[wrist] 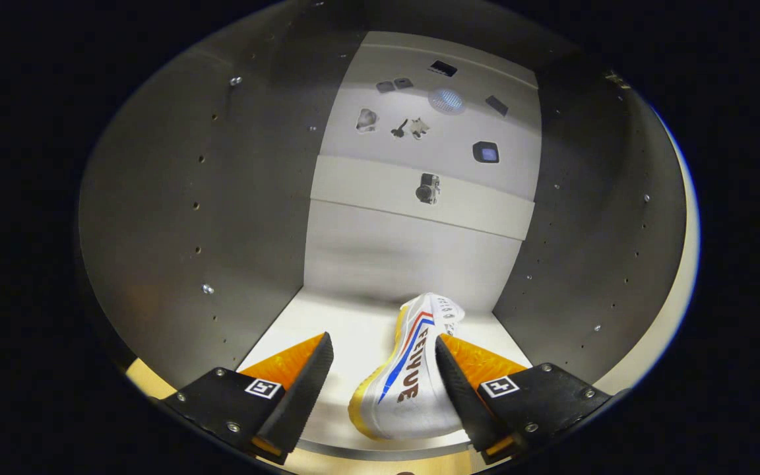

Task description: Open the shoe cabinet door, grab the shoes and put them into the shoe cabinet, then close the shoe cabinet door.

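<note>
the tongs [383, 366] reach into the open shoe cabinet [156, 198], their two fingers spread wide apart and pointing toward the back of the compartment. they are released: nothing is clamped between them.

a white shoe [406, 369] lies on the pale shelf floor [301, 316] of the cabinet, in the gap between the fingers but much closer to one of them. it has a yellow sole edge, blue and red stripes along its side and dark lettering. one finger sits right against the shoe's side, touching it or just beside it; i cannot tell which. the other finger stands well apart from the shoe, with bare shelf floor between. the shoe rests on its side or tilted, its narrower end pointing ahead of the fingertips toward the back wall, its broader end near the front lip of the shelf, down between the finger bases.

beyond the fingertips rises the pale back panel [419, 237] of the cabinet, crossed by a lighter horizontal band. a small metal fitting [427, 189] sits on that band, and several small dark and grey marks or cutouts show higher up; they are too small to identify. grey side walls [584, 218] with rows of small holes and a few screw heads flank the fingers on both sides.
</note>
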